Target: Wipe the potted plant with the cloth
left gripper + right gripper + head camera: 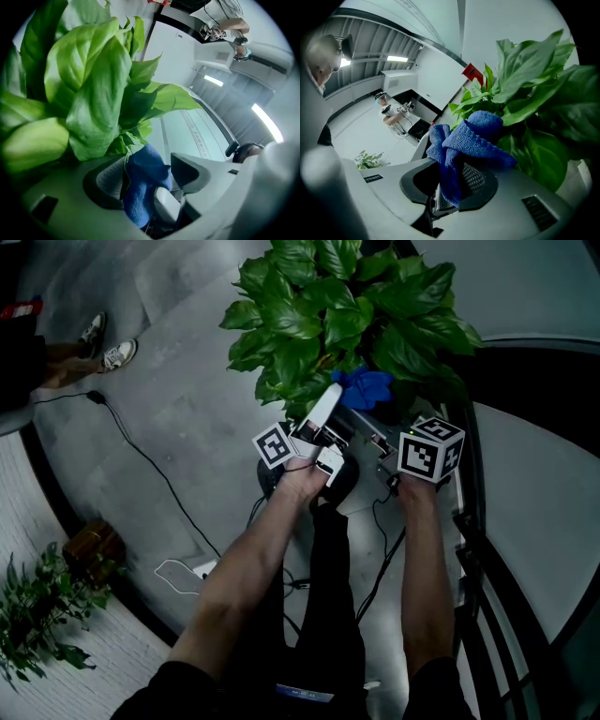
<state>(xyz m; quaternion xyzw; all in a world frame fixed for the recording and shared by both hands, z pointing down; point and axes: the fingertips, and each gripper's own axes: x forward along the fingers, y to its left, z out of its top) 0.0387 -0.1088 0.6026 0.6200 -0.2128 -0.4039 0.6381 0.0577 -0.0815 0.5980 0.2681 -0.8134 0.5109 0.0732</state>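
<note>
The right gripper (449,182) pinches the blue cloth (473,136) tight, up against the plant (328,306), ready to rub leaves. The left gripper (146,174) is open nearby, maybe to steady a leaf.

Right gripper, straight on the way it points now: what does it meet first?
Probably the plant's leaves: the cloth held in the right gripper's jaws leads, and leaves sit just behind it, though depth is unclear.
</note>
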